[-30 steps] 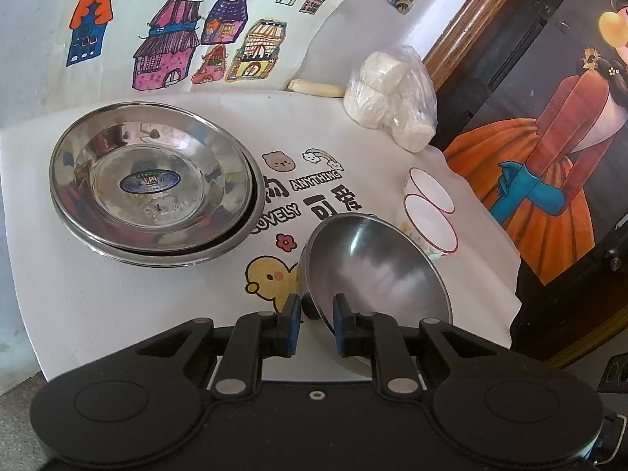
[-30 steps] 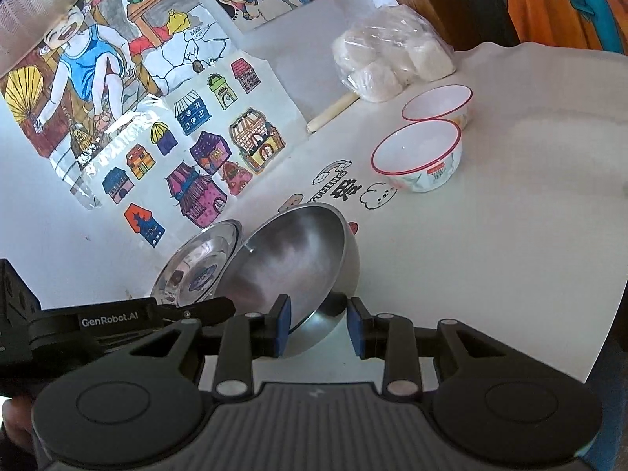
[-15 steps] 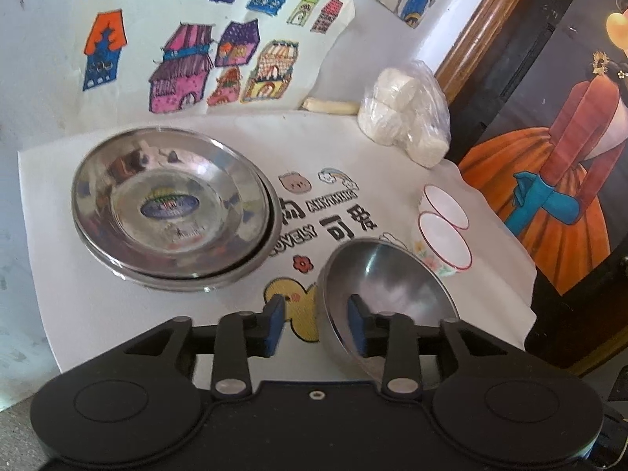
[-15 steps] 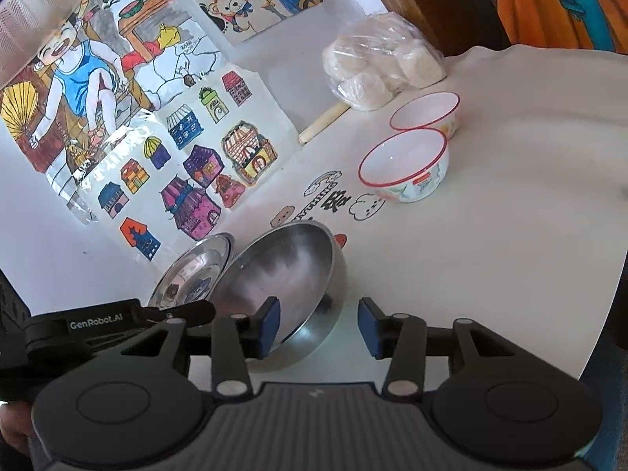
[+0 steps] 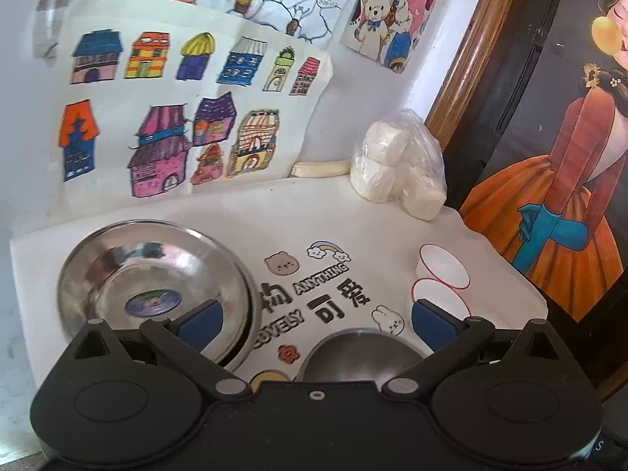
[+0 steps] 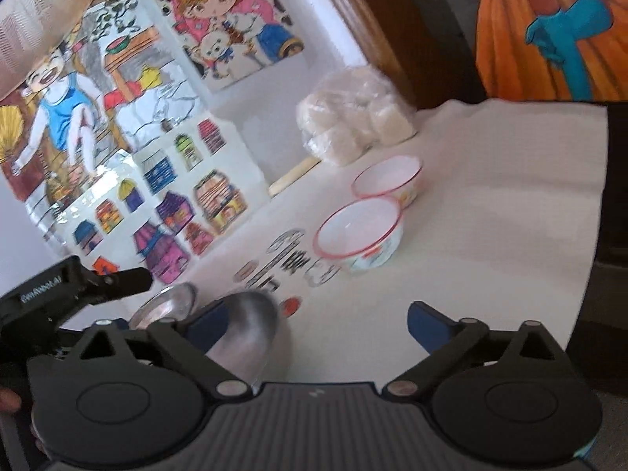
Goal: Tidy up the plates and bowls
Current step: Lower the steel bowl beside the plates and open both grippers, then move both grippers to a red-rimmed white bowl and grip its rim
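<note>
desk [image 5: 243, 216]: white printed cloth | on it: stacked steel plates [image 5: 153, 274], steel bowl [image 5: 361, 355], two red-rimmed white bowls [image 5: 441, 278], bagged white lumps [image 5: 396, 168]

White wall [image 5: 23, 90] behind the table, papered with children's drawings: a sheet of coloured houses [image 5: 176, 117], a cartoon of a child with a teddy bear [image 5: 392, 19], and a larger picture of a child in blue [image 6: 59, 117], glossy with glare. Table under a white printed cloth [image 5: 353, 227] bearing cartoon animals and lettering. Wooden frame [image 5: 467, 59] at the wall's right edge, probably a door jamb. Beyond it, a dark panel with a painted figure in an orange gown [image 5: 569, 196]. Bright, even daylight. Right view blurred.
</note>
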`<state>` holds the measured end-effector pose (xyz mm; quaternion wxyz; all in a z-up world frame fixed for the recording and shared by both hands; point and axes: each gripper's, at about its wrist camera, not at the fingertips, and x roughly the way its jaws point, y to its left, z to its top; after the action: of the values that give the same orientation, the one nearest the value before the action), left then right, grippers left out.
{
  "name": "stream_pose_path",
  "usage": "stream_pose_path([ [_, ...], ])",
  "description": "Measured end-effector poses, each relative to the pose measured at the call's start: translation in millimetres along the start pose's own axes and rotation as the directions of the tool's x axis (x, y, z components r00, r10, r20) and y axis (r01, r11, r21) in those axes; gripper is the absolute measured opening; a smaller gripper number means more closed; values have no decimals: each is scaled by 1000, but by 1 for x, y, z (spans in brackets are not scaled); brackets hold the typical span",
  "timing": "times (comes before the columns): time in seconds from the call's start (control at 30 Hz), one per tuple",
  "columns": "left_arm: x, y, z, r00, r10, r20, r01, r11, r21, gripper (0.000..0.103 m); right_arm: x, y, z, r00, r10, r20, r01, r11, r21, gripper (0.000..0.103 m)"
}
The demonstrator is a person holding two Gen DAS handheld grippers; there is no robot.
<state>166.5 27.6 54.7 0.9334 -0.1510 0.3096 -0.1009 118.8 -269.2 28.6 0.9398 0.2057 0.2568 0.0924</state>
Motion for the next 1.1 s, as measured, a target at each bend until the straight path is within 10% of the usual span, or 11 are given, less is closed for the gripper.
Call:
stream_pose_path([
  [0.57,95,-64,33,990,-1,-140,21,990,140,102,39,-42,38,977,-210,37,211,977,-21,103],
  [1.1,161,-92,35,966,9,-260,39,983,181,102,77,-50,53,971,-238,28,238,971,-30,102],
])
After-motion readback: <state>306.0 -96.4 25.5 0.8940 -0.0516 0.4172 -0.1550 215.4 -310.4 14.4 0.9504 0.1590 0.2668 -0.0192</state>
